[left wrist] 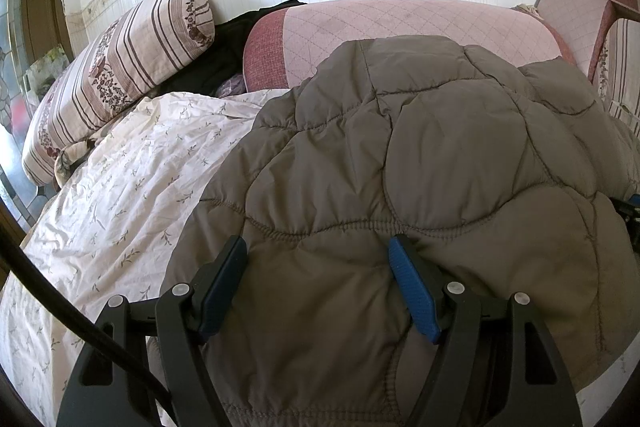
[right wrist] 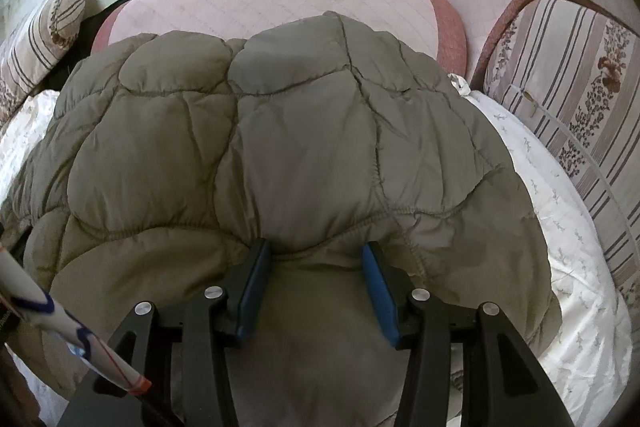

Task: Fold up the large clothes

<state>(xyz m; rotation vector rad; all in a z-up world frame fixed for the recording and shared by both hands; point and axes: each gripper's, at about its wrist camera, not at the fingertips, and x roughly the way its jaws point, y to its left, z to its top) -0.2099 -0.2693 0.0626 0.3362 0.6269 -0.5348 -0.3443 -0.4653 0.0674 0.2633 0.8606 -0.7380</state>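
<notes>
A puffy olive-grey quilted jacket (left wrist: 420, 147) lies spread across the bed, reaching back to the pink cushion. In the left wrist view my left gripper (left wrist: 318, 267) straddles the jacket's near fold. The padded cloth fills the wide gap between its blue pads (left wrist: 412, 291) and puckers at the tips. The right wrist view shows the same jacket (right wrist: 280, 131) from the other side. My right gripper (right wrist: 314, 255) has a thick bunch of its near edge between the fingers (right wrist: 378, 291), with creases drawn in at both tips.
A white sheet with a small floral print (left wrist: 120, 195) covers the bed. A pink quilted cushion (left wrist: 400, 23) and dark clothes (left wrist: 224, 55) lie behind the jacket. Striped floral bolsters sit left (left wrist: 120, 67) and right (right wrist: 568, 99). A white cable (right wrist: 60, 323) crosses the right view's lower left.
</notes>
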